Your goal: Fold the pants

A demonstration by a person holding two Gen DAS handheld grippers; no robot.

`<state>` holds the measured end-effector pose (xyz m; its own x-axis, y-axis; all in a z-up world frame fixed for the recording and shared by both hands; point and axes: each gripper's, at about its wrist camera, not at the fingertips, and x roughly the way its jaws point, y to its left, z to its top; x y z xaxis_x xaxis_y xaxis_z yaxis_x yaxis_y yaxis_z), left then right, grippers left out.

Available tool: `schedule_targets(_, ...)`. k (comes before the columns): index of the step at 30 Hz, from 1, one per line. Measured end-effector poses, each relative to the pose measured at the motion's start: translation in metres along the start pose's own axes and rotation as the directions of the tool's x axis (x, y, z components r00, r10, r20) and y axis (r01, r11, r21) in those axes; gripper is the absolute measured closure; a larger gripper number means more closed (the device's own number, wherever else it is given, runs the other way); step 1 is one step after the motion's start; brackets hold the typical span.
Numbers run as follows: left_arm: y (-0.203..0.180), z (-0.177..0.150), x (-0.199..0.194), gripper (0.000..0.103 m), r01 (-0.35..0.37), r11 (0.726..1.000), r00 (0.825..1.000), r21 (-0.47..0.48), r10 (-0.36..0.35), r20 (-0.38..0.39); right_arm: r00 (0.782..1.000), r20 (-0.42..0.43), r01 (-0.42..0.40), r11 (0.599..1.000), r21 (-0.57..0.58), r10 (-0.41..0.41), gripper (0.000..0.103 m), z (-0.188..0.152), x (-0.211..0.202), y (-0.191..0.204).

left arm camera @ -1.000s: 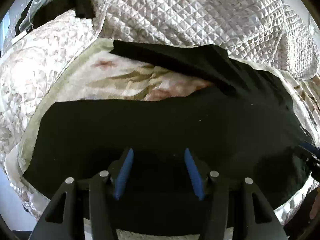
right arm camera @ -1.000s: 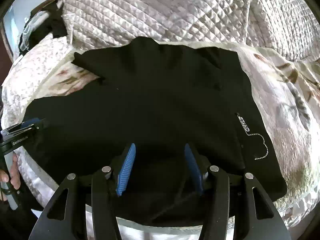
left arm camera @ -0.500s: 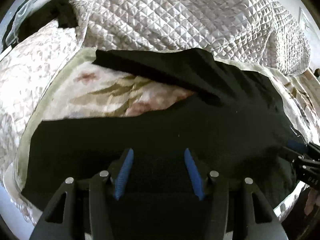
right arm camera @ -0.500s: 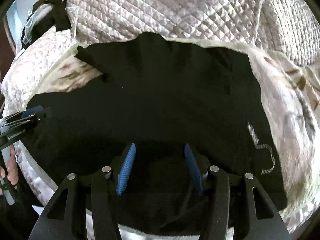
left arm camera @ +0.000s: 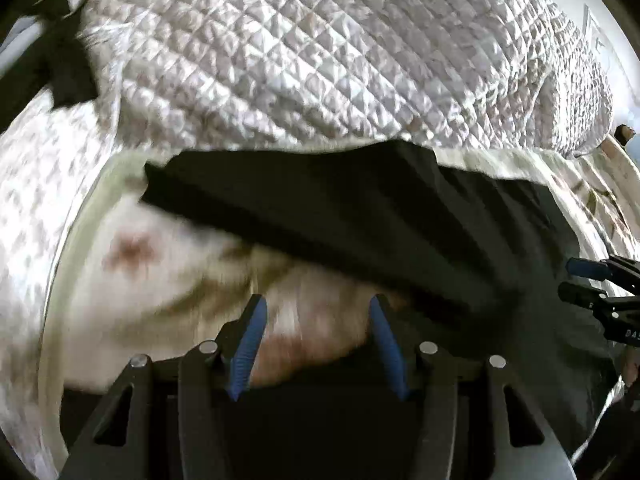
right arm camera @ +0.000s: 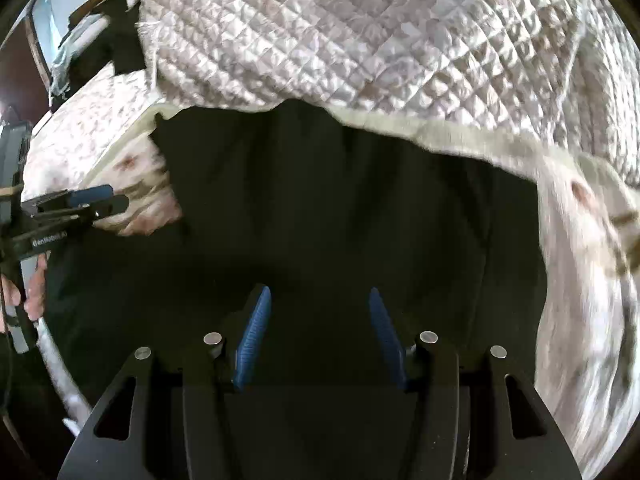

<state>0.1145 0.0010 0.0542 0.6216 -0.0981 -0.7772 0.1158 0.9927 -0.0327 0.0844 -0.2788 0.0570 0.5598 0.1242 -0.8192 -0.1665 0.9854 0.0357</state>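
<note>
Both hands swing forward – the near leg of the black pants (left arm camera: pixel 360 216) now travels toward the far leg on the floral bedspread (left arm camera: pixel 132 280). Left gripper (left arm camera: pixel 316 344) and right gripper (right arm camera: pixel 318 336) stand part-spread, fabric at the jaws, grip unclear – the right's have just been opening. The lengthwise fold looks underway.

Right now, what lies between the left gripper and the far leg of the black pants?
Only the floral bed cover lies between the left gripper and the far leg, as the left wrist view shows.

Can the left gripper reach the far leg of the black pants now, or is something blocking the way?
Probably yes. The left gripper is open and empty, and only the flowered bedspread lies between it and the far leg of the black pants. Nothing covers that leg.
</note>
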Motion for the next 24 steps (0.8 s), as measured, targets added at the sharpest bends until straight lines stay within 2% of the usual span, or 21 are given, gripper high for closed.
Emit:
schedule_targets(5, 0.015, 0.049, 0.041, 0.045, 0.055, 0.998, 0.998, -0.024, -0.054, 0.007, 1.0, -0.004, 0.0, 0.998, -0.064, -0.001, 0.048, 0.041, 0.032, -0.023)
schedule_targets(9, 0.026, 0.083, 0.076, 0.034, 0.054, 0.997, 0.999, -0.06, -0.053, 0.014, 1.0, -0.019, 0.003, 0.995, -0.096, -0.004, 0.047, 0.073, 0.058, -0.046)
schedule_targets(12, 0.026, 0.102, 0.105, 0.029, 0.064, 0.997, 0.998, -0.048, -0.064, 0.001, 1.0, -0.029, -0.007, 0.994, -0.11, 0.003, 0.047, 0.09, 0.079, -0.063)
schedule_targets(17, 0.024, 0.115, 0.151, 0.029, 0.026, 0.999, 0.998, -0.019, -0.027, -0.051, 0.996, -0.084, -0.032, 0.993, -0.114, 0.023, 0.047, 0.101, 0.116, -0.079)
schedule_targets(19, 0.021, 0.113, 0.163, 0.029, 0.018, 1.0, 0.996, -0.014, -0.019, -0.082, 0.994, -0.107, -0.022, 0.991, -0.134, 0.007, 0.047, 0.101, 0.129, -0.079)
schedule_targets(21, 0.012, 0.108, 0.165, 0.03, -0.014, 0.999, 0.998, 0.03, 0.016, -0.06, 0.994, -0.107, -0.021, 0.989, -0.146, 0.005, 0.048, 0.1, 0.132, -0.077)
schedule_targets(22, 0.008, 0.106, 0.164, 0.033, -0.023, 0.998, 0.998, 0.058, 0.026, -0.053, 0.994, -0.109, -0.014, 0.989, -0.149, -0.002, 0.052, 0.101, 0.132, -0.075)
schedule_targets(23, 0.004, 0.106, 0.163, 0.046, -0.013, 0.997, 0.998, 0.073, 0.017, -0.053, 0.995, -0.102, -0.003, 0.987, -0.161, -0.013, 0.079, 0.101, 0.131, -0.072)
schedule_targets(24, 0.001, 0.105, 0.162, 0.062, -0.011, 0.997, 0.999, 0.081, 0.015, -0.052, 0.995, -0.094, 0.017, 0.984, -0.178, -0.035, 0.088, 0.101, 0.129, -0.068)
